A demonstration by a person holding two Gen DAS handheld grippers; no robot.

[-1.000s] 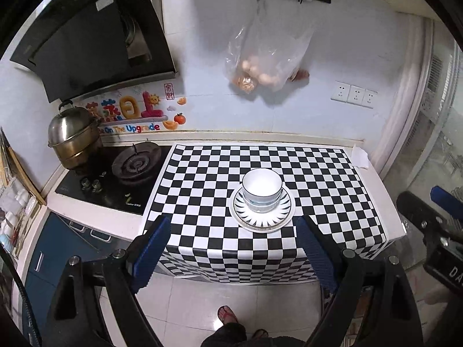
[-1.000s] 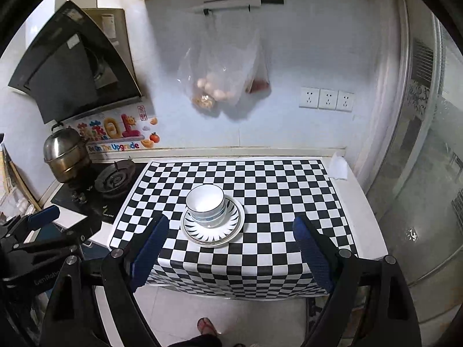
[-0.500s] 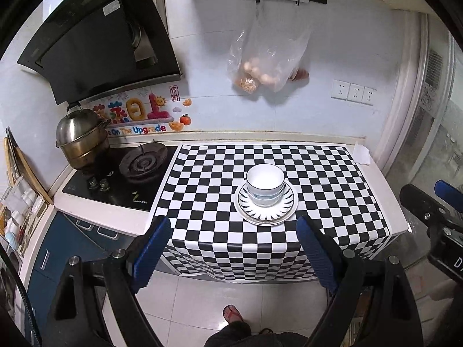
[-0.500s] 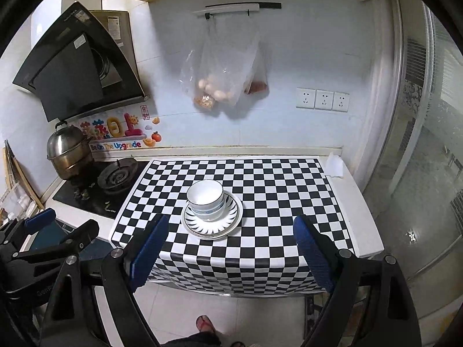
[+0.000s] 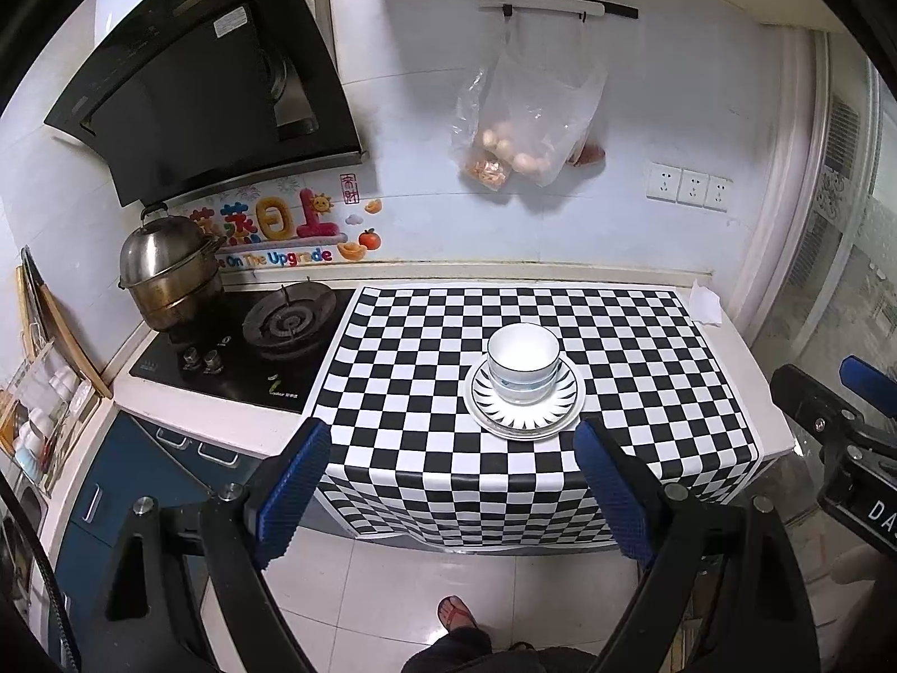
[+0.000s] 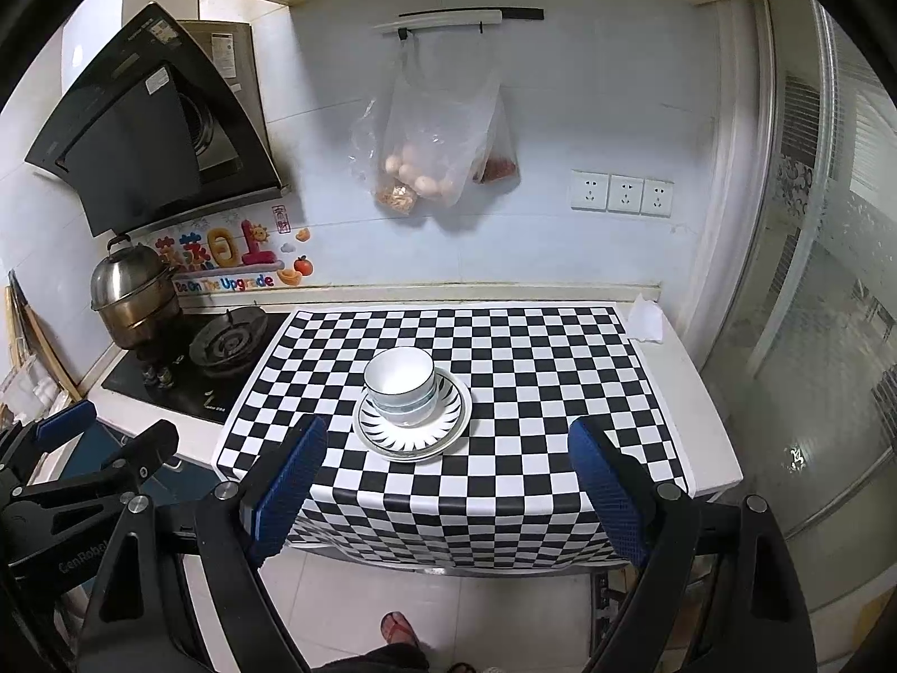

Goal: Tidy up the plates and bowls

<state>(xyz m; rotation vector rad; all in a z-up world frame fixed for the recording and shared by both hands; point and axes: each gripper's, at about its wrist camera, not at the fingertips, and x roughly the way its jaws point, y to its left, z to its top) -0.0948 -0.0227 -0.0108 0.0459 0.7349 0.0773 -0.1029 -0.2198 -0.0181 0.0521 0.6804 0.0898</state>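
We hold our left gripper [image 5: 451,482] and right gripper [image 6: 445,482] spread apart and empty, near the front edge of the checkered-cloth desk [image 5: 644,347]. The stacked white blue-rimmed bowls [image 5: 523,362] sit on the white black-striped plates [image 5: 524,423] at the desk's middle, well apart from both.

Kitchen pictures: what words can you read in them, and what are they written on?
"Be On The Upgrade": colourful wall sticker behind the stove; its big Chinese characters are too distorted to read.
"CenRobo...": cut off, on the left gripper body.
"DA...": cut off, on the right gripper body.
Range hood labels and stove logo: too small to read.
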